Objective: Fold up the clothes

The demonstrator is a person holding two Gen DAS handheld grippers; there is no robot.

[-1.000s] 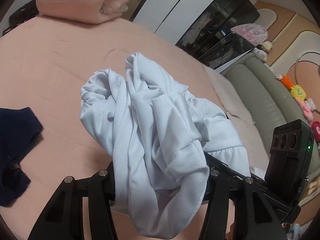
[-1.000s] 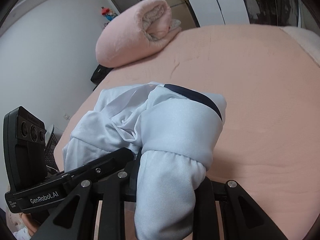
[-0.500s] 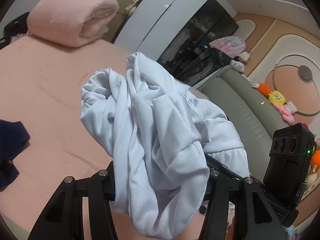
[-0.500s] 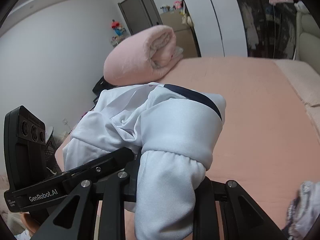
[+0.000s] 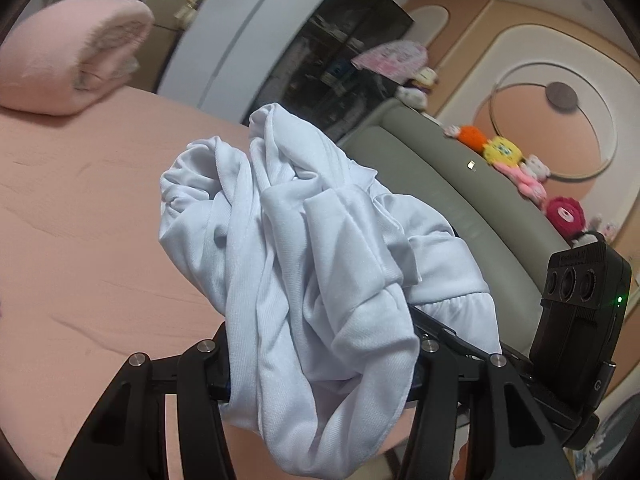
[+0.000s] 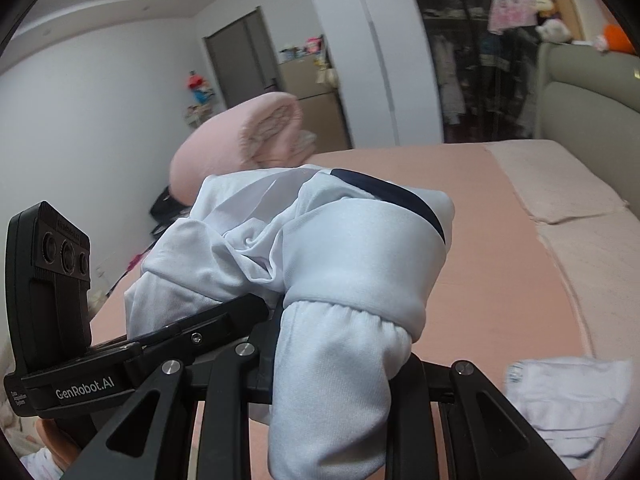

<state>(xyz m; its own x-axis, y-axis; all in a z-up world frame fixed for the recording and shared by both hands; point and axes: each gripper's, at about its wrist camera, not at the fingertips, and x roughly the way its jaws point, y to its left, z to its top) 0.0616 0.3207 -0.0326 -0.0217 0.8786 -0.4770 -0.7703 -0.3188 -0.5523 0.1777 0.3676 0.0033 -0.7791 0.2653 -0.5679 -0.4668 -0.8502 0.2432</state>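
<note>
- Your left gripper (image 5: 320,360) pinches a thick bunch of the white garment (image 5: 304,248); your right gripper (image 6: 336,364) clamps its elastic-edged part.
- The garment hangs crumpled between both grippers, clear of the pink bed (image 5: 80,220).
- The bed lies below and ahead of both grippers; neither looks nearer, so you probably lower the garment there together.

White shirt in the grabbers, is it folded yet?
Not yet. The white shirt is bunched up, held off the bed by the left gripper and right gripper. Nothing looks folded. Spreading it flat and folding remain.
</note>
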